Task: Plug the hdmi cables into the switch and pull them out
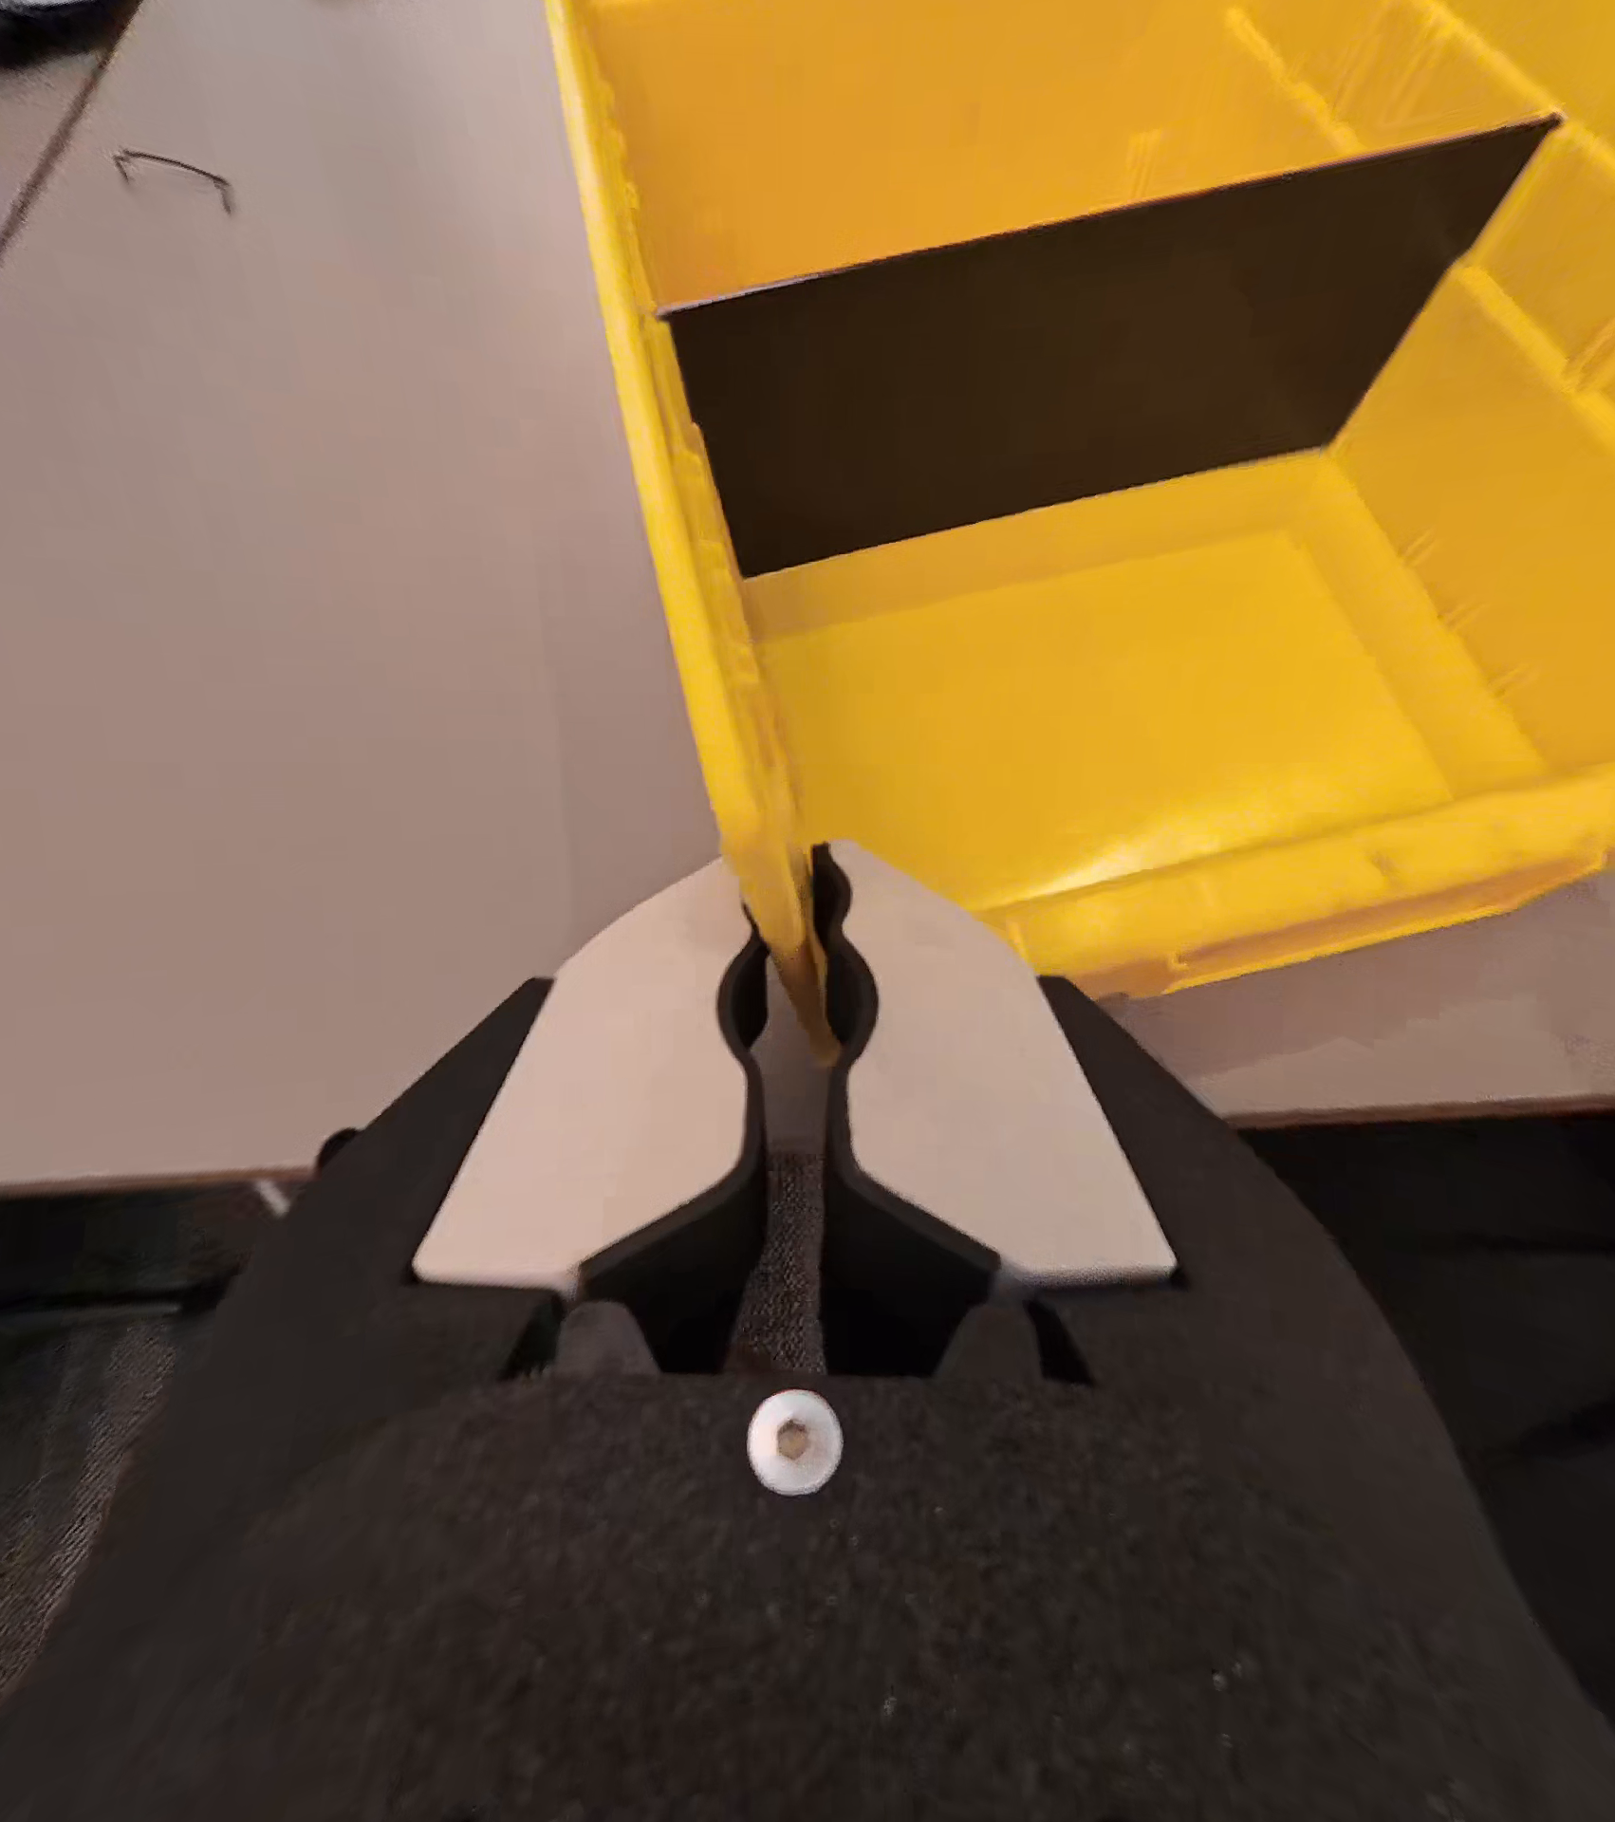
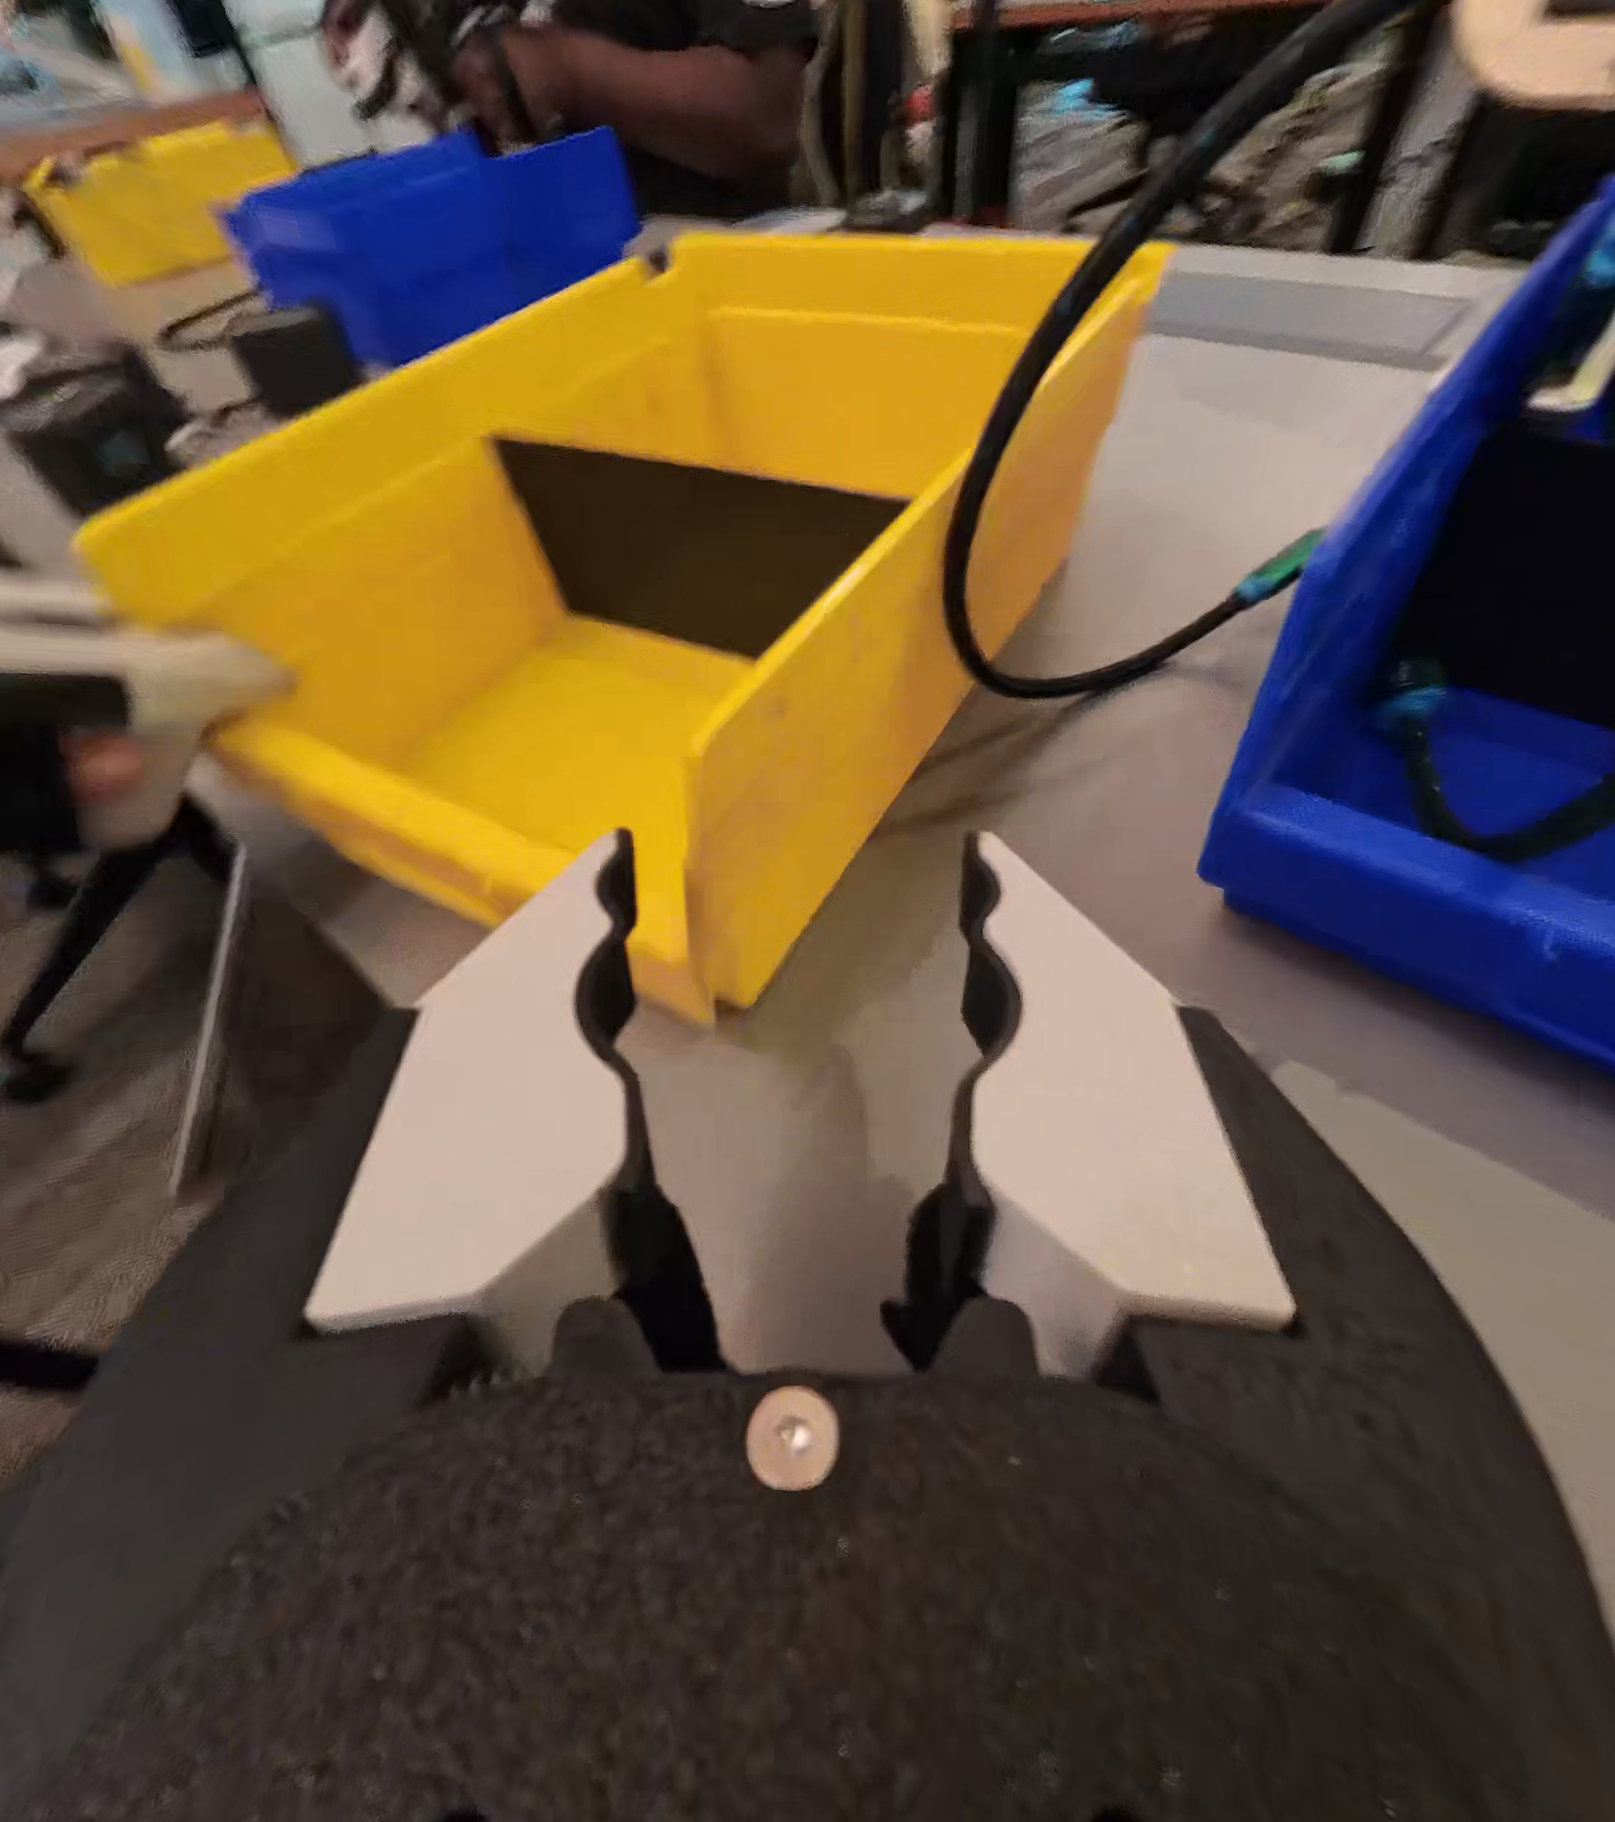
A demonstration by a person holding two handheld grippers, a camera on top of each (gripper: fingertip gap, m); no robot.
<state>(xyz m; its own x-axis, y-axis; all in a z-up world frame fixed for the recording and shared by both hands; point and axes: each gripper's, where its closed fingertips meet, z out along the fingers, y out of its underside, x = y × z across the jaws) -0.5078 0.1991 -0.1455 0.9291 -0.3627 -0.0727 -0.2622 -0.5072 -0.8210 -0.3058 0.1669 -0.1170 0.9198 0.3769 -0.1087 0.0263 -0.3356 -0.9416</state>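
Here the left gripper [image 1: 789, 946] is clamped on the near corner wall of a yellow bin [image 1: 1129, 690], its two pale fingers [image 1: 636, 1035] pressed against either side of the thin plastic edge. The bin sits on a light grey table [image 1: 291, 641] close to the table's front edge, and a black divider [image 1: 1030, 394] stands upright across it, splitting it into a near and a far compartment. Both compartments look bare in the left wrist view. A small bent piece of dark wire [image 1: 173, 177] lies well apart on the tabletop to the far left.

In the right wrist view the right gripper [image 2: 796, 887] hangs over the table with its fingers spread apart and nothing between them, just in front of the same bin's near right corner. The left gripper shows at the bin's left front corner, blurred.

A black HDMI cable [image 2: 1001, 473] arcs down from above, passes the yellow bin's right wall and loops on the table; its green-tipped plug [image 2: 1277, 572] points toward a blue bin [image 2: 1474, 917] on the right. Dark cable also lies inside that blue bin. The switch cannot be made out in either view. Another blue bin [image 2: 429, 237] and a second yellow bin [image 2: 153, 197] stand farther back, with a person [image 2: 646, 89] behind them.
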